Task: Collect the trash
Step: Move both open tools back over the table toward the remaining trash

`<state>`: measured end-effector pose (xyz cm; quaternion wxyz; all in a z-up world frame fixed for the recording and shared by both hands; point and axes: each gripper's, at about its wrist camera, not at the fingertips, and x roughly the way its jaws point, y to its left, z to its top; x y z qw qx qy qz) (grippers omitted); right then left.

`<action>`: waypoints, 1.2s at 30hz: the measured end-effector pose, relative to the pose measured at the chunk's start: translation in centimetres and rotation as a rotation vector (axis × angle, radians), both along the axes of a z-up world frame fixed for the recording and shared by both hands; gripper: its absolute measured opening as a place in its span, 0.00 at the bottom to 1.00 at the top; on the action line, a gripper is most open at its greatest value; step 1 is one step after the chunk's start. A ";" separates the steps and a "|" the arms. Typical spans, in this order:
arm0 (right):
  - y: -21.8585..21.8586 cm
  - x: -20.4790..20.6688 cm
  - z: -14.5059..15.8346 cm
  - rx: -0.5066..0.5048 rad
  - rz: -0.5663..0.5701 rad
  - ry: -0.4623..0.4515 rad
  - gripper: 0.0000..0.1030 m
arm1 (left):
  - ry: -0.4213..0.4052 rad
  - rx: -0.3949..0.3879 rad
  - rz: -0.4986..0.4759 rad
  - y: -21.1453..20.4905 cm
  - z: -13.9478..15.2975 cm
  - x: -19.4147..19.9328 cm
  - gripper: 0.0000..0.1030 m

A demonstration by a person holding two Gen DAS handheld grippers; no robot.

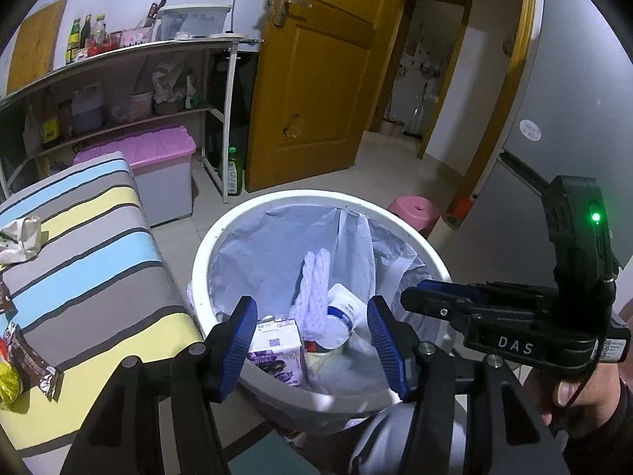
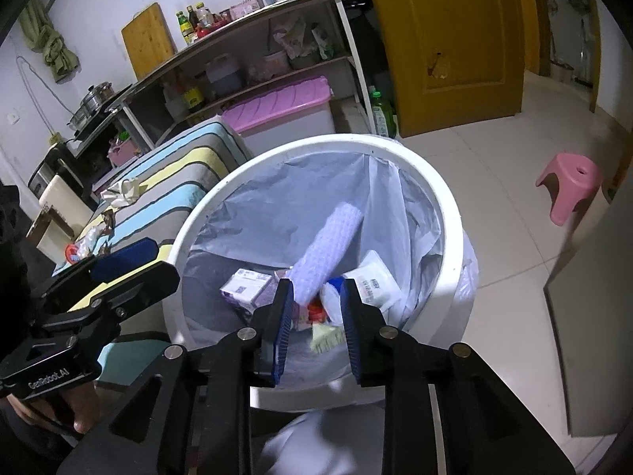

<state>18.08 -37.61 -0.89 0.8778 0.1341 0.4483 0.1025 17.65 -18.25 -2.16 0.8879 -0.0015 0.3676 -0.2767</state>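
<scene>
While poised over the white trash bin (image 1: 316, 206), spread wide and holding nothing — the left gripper (image 1: 312, 350), its blue-padded fingers (image 1: 239, 340) framing the bin's contents. Beside it to the right, also over the bin, the right gripper (image 2: 316, 326), fingers (image 2: 283, 330) set at a moderate gap with nothing between them; seen from the side in the left wrist view as a black body marked "DAS", pads nearly edge-on.

Inside the bin, on a pale plastic liner (image 2: 277, 206): a purple-and-white carton (image 1: 277, 350) lying near the left wall, a roll of white bubble wrap (image 2: 328, 245) leaning up from the middle, a white pouch with blue print (image 2: 374, 281) on the right, plus something red and a greenish scrap low down, too small to name.

Just left of the bin, a bed or cushion with a blue, yellow and grey striped cover (image 1: 99, 253), carrying more trash — a crumpled white paper (image 1: 21, 237), a brown wrapper (image 1: 31, 356) and a yellow wrapper (image 1: 8, 386) at the near edge.

Further out: a pink-lidded storage box (image 2: 277, 107) under a shelf unit (image 1: 130, 49) holding bottles, a green bottle (image 1: 233, 170) on the floor, a wooden door (image 1: 316, 79), a pink stool (image 2: 569, 182) on the tiled floor.
</scene>
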 end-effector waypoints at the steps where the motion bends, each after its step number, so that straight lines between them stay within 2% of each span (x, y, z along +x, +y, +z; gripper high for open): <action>1: 0.0 -0.1 0.1 0.003 0.001 -0.004 0.25 | -0.004 -0.003 0.005 0.2 0.1 -0.2 0.56; 13: 2.2 -1.3 2.1 0.032 0.063 -0.064 0.25 | -0.042 -0.015 0.093 3.8 1.3 -2.7 0.56; 25: 6.7 -2.1 3.0 0.050 0.178 -0.084 0.25 | -0.066 -0.007 0.206 8.8 2.1 -5.1 0.56; 36: 10.6 -2.3 3.5 0.024 0.277 -0.123 0.25 | -0.072 -0.004 0.309 13.0 2.2 -6.9 0.56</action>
